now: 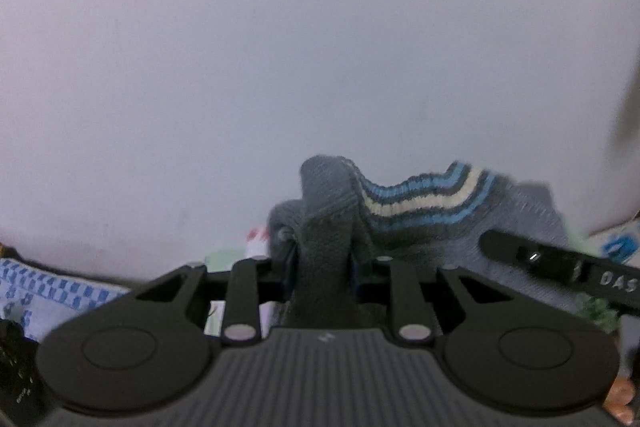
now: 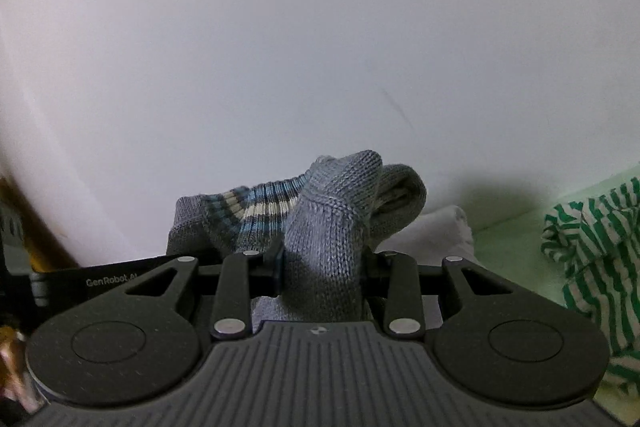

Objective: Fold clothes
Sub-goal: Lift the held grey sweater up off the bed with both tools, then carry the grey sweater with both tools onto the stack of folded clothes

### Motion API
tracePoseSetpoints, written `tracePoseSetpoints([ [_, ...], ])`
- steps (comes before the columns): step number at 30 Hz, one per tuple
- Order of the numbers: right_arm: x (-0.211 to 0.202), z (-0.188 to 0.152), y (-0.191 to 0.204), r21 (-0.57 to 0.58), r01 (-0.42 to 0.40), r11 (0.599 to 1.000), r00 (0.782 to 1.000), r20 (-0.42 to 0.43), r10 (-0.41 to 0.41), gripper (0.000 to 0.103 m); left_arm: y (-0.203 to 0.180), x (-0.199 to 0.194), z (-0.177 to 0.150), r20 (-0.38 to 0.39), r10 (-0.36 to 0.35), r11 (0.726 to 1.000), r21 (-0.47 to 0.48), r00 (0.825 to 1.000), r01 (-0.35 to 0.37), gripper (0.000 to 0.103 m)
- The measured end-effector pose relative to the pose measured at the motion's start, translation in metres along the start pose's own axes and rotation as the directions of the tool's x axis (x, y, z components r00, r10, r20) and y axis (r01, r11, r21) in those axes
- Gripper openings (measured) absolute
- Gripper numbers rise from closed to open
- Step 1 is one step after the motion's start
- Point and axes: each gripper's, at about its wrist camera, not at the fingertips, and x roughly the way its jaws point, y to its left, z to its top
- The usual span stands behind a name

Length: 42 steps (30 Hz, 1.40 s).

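Knitwear, grey, with a ribbed band striped blue and cream: one sweater (image 1: 420,203) hangs between both tongs, lifted in front of a plain white wall (image 1: 280,47).

Left tongs (image 1: 322,255): narrow, clamped on a thick bunch of the grey knit that rises straight up between the pads. The striped band runs off to their right, toward the other tool's black body (image 1: 560,263).

Right tongs (image 2: 322,267): also narrow, pinching a fold of the same knit; the striped band trails to their left, and a rolled edge of the fabric pokes out just above and right of the jaws.

Beyond the right tongs, lower right: a green-and-white striped garment (image 2: 592,259) on a pale green surface (image 2: 504,239). Below left of the left tongs: a blue checked cloth (image 1: 48,291).

Handling, as judged: soft, limp, moderately weighty for cloth; the loose knit stretches and sags between the two holds, little slip risk. Best taken at the firmer ribbed band or at seams and corners, bunching several layers so the stitches do not pull.
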Motion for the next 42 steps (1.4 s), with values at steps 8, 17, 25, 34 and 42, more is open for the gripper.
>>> tracePoseSetpoints([
  [8, 0.058, -0.027, -0.017, -0.095, 0.107, 0.990, 0.993, -0.048, -0.112, 0.052, 0.030, 0.045, -0.028, -0.020, 0.117, 0.993, 0.011, 0.993, -0.117, 0.056],
  [17, 0.015, -0.020, -0.008, -0.220, 0.145, 0.965, 0.989, 0.047, -0.138, 0.071, 0.032, 0.003, -0.027, 0.120, 0.249, 0.967, 0.020, 0.961, -0.254, 0.060],
  [25, -0.041, -0.041, 0.009, -0.364, 0.123, 0.923, 0.989, 0.122, -0.084, 0.054, -0.012, -0.031, -0.037, 0.173, 0.128, 0.985, 0.095, 0.977, -0.146, 0.061],
  [34, 0.030, -0.036, 0.014, -0.322, 0.162, 0.933, 0.982, -0.037, -0.183, 0.039, -0.014, 0.041, -0.053, 0.045, 0.228, 0.970, 0.079, 0.973, -0.231, 0.084],
  [42, 0.059, -0.046, 0.046, -0.483, 0.243, 0.841, 0.960, -0.004, -0.279, 0.044, 0.002, 0.085, -0.039, 0.005, 0.338, 0.940, 0.049, 0.941, -0.338, 0.092],
])
